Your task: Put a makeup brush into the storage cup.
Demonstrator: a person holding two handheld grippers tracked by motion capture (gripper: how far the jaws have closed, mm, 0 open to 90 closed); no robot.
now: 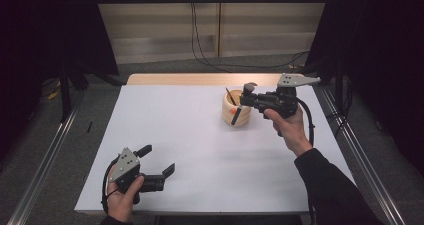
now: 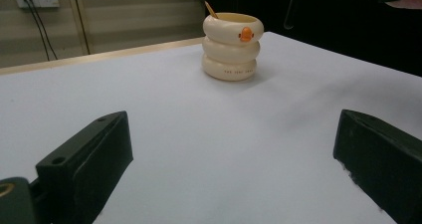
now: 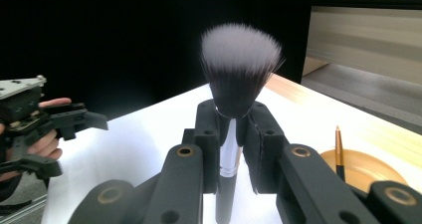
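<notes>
The right tongs (image 1: 243,101) pinch a makeup brush (image 3: 238,79) by its silver and black handle, with the bristles pointing up past the jaw tips. In the high view these tongs are held just beside the cream cup (image 1: 236,111), at its right side and a little above its rim. A thin pencil (image 1: 230,96) already stands inside the cup and leans toward its far left side.

I judge that the step in hand is to carry the brush at the cup, either to put it in or to take it away; which of the two, I cannot tell. If the brush must go in, the next move calls for bringing the handle end over the cup's opening and keeping it away from the pencil.

The left tongs (image 1: 159,160) are spread wide and hold nothing; they rest low, well apart from the cup, toward the near left corner of the desk (image 1: 190,135). Between them and the cup the desk is bare, so there is much room. The cup stands nearer to the far edge and the right edge of the desk, so a wide swing there could pass over the edge.
</notes>
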